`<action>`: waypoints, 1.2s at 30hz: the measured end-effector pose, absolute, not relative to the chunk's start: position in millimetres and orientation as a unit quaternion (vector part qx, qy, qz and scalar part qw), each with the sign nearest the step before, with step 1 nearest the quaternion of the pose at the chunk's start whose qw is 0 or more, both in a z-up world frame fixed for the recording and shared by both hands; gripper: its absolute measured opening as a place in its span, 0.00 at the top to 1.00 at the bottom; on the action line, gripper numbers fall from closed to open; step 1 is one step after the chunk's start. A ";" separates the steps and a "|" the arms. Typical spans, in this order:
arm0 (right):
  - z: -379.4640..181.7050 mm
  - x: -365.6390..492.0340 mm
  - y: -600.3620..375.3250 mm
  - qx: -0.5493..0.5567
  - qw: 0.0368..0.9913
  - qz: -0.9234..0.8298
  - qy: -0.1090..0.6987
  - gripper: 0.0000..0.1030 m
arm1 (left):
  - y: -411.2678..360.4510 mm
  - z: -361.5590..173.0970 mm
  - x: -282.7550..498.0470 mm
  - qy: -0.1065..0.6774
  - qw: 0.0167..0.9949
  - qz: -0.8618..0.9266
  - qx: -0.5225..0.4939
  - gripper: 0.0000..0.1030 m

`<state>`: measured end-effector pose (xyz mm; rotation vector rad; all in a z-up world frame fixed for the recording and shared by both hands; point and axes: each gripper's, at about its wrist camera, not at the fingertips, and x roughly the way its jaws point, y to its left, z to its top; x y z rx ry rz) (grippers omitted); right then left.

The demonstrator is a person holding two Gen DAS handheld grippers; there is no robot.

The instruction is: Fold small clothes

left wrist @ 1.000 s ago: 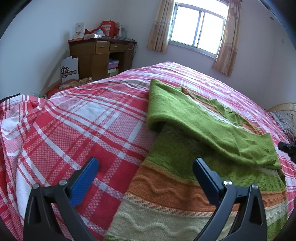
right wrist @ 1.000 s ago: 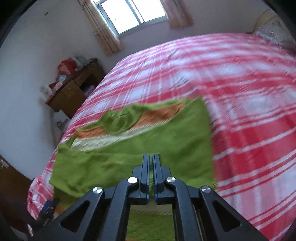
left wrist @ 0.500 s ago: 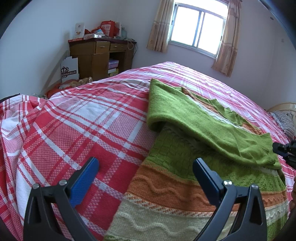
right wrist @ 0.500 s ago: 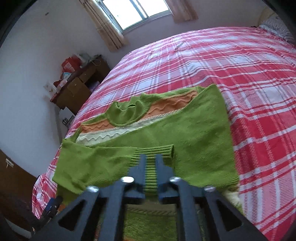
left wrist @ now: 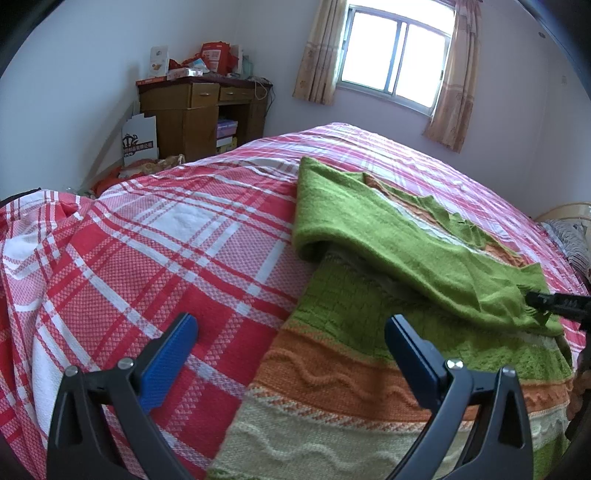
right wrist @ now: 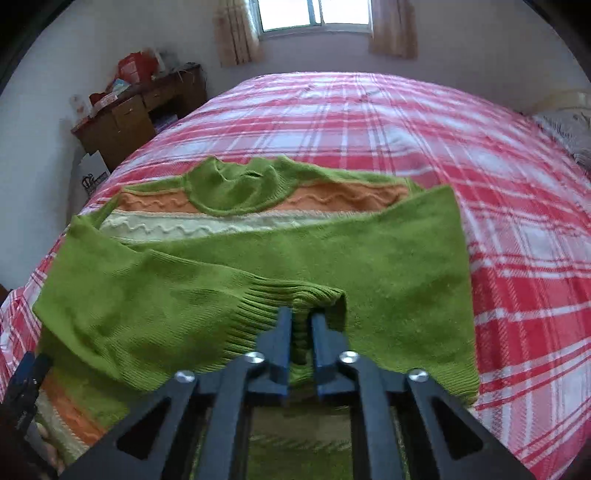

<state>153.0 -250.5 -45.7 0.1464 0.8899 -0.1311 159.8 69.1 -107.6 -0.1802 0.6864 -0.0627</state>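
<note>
A green knitted sweater (right wrist: 388,266) with orange and cream wavy bands lies flat on the red-and-white plaid bedspread (right wrist: 517,221). In the right wrist view its collar (right wrist: 236,188) points away toward the window (right wrist: 314,14) and its hem lies nearest the camera, so the long axis of the body runs from the gripper to the window wall. One sleeve (right wrist: 155,306) is folded crosswise over the chest, at right angles to that axis. The right gripper (right wrist: 301,328) has its jaws nearly closed, pinching the ribbed cuff (right wrist: 295,291) of this sleeve. The left gripper (left wrist: 291,332) hangs with jaws spread wide and empty above the sweater's lower side edge. A wooden desk (left wrist: 192,107) stands in the corner
</note>
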 end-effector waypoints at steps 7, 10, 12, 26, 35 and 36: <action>31.4 136.0 -234.9 -0.012 0.942 -0.094 0.323 0.95 | 67.0 -107.8 159.1 0.336 0.937 -0.031 -0.088 0.00; 52.5 135.2 -239.0 -0.042 0.946 -0.118 0.298 0.95 | 67.1 -107.7 159.2 0.336 0.937 -0.030 -0.088 0.00; 51.1 136.9 -249.7 -0.044 0.942 -0.125 0.307 0.95 | 67.1 -107.8 159.2 0.336 0.937 -0.030 -0.088 0.00; -33.6 117.8 -331.5 0.070 0.890 -0.229 0.387 0.77 | 66.9 -107.7 159.1 0.336 0.937 -0.029 -0.085 0.00; -7.6 98.4 -281.8 0.042 0.927 -0.113 0.355 0.77 | 58.5 -91.3 163.0 0.360 0.932 0.007 -0.045 0.00; -11.5 102.8 -277.4 0.046 0.926 -0.097 0.362 0.77 | 58.0 -85.4 162.6 0.351 0.935 0.008 -0.045 0.00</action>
